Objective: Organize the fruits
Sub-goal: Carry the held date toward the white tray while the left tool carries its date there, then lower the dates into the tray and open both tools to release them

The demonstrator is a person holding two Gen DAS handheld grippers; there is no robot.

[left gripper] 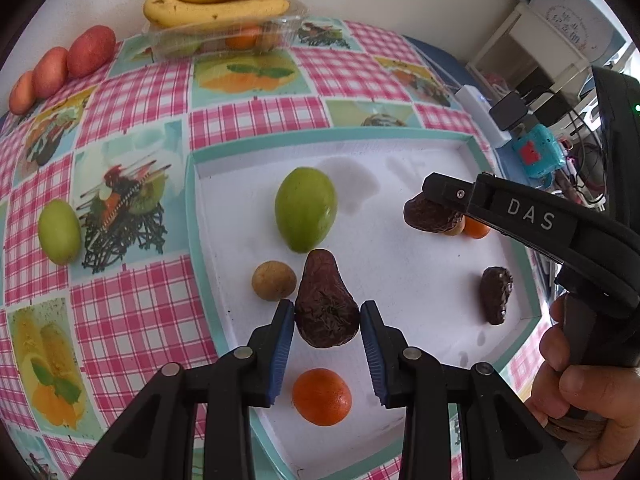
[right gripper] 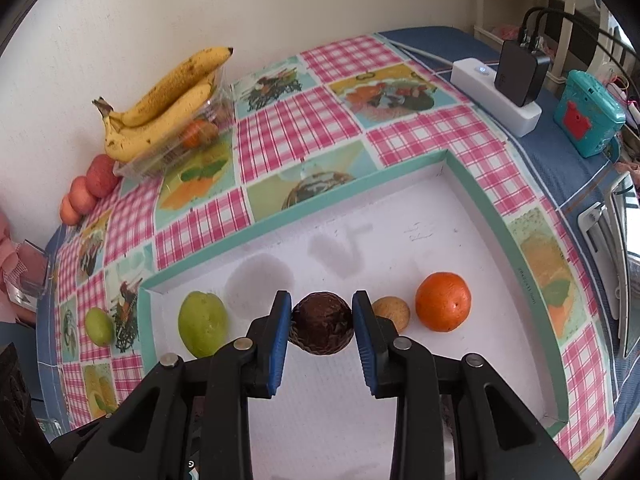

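A pink checked tablecloth [left gripper: 132, 312] with fruit prints covers the table, which stands against a cream wall [right gripper: 120, 32]; at its far right sit a white power strip [right gripper: 496, 92] and a teal toy [right gripper: 588, 114]. A shallow white tray with a teal rim [left gripper: 192, 216] lies near the front. At the far left, bananas [left gripper: 224, 0] rest on a clear plastic box [left gripper: 224, 38]. The left gripper [left gripper: 327, 320] is closed on a wrinkled brown date [left gripper: 326, 312] low over the tray, beside a green fruit [left gripper: 305, 208] and a small orange [left gripper: 322, 397]. The right gripper [right gripper: 322, 322] clamps another dark date [right gripper: 322, 324], just left of a tan round fruit [right gripper: 394, 312] and an orange [right gripper: 443, 301].
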